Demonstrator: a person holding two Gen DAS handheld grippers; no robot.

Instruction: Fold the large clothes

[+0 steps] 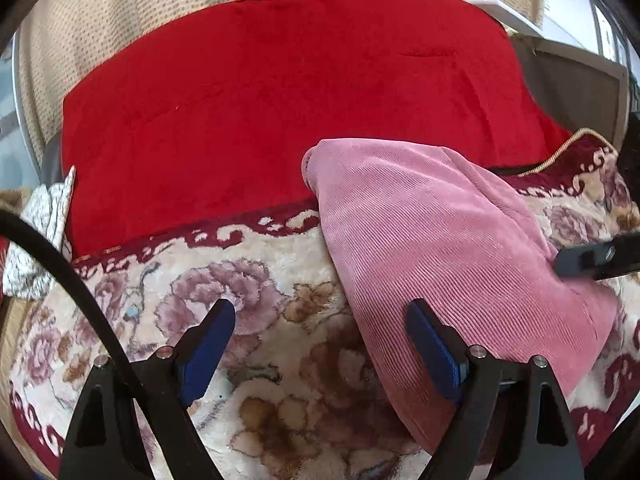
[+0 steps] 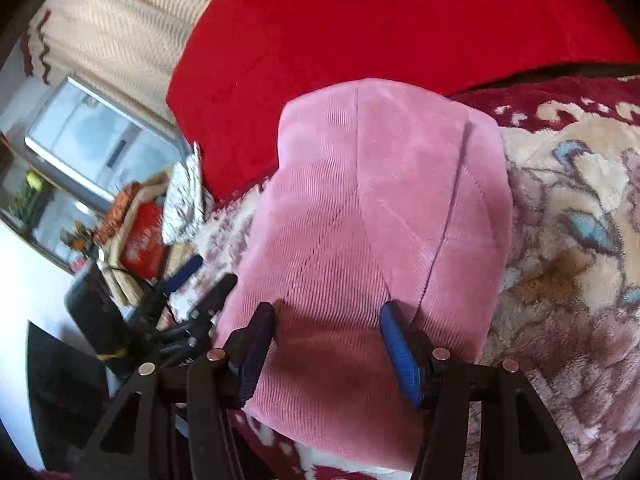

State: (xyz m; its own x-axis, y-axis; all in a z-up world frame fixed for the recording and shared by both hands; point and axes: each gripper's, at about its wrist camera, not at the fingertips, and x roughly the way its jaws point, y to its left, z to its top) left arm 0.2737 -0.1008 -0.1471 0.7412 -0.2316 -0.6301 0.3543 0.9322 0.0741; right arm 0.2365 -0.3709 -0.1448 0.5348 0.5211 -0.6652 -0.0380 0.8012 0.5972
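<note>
2 close down-tilted views, shared pink garment (image 1: 440,240)

Left gripper (image 1: 320,316) with its blue-padded jaws spread wide and nothing between them, poised over a floral blanket (image 1: 256,276) with a dark red patterned border. A folded pink ribbed garment (image 1: 432,240) lies on the blanket, its near edge running just beside the right-hand finger, its far end overlapping a red blanket (image 1: 280,100). The tip of the right gripper (image 1: 596,260) enters at the right edge, at the pink garment's side.

No text, label or number can be read anywhere.
</note>
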